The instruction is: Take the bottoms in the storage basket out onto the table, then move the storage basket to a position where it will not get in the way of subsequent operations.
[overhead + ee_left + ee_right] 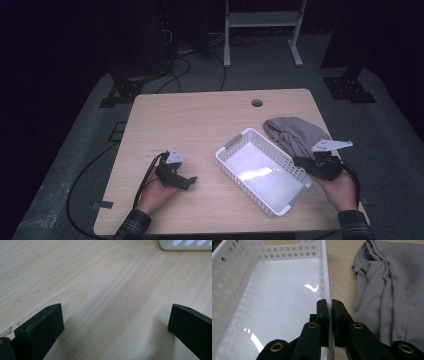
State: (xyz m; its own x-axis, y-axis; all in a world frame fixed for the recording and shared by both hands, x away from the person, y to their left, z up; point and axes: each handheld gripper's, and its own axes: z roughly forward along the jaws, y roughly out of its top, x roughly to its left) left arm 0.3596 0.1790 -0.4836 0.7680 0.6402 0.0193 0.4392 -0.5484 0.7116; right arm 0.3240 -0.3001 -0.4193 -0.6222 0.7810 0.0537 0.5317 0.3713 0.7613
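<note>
A white perforated basket [234,141] lies slantwise on the right half of the wooden table [200,115], with nothing in it. A crumpled grey cloth [295,132] rests on the table just beyond the basket's right long wall. My right gripper [301,161] is shut on that wall's rim. In the right gripper view its jaws [330,307] pinch the thin white wall, with the basket [227,285] to the left and the cloth [392,290] to the right. My left gripper [189,182] sits low over bare wood left of the basket, open [116,320], nothing between its jaws.
A round cable hole [257,103] is near the table's far edge. A basket corner [185,245] shows ahead of the left gripper. Black cables [85,180] trail off the table's left side. A white frame [262,30] stands on the floor behind.
</note>
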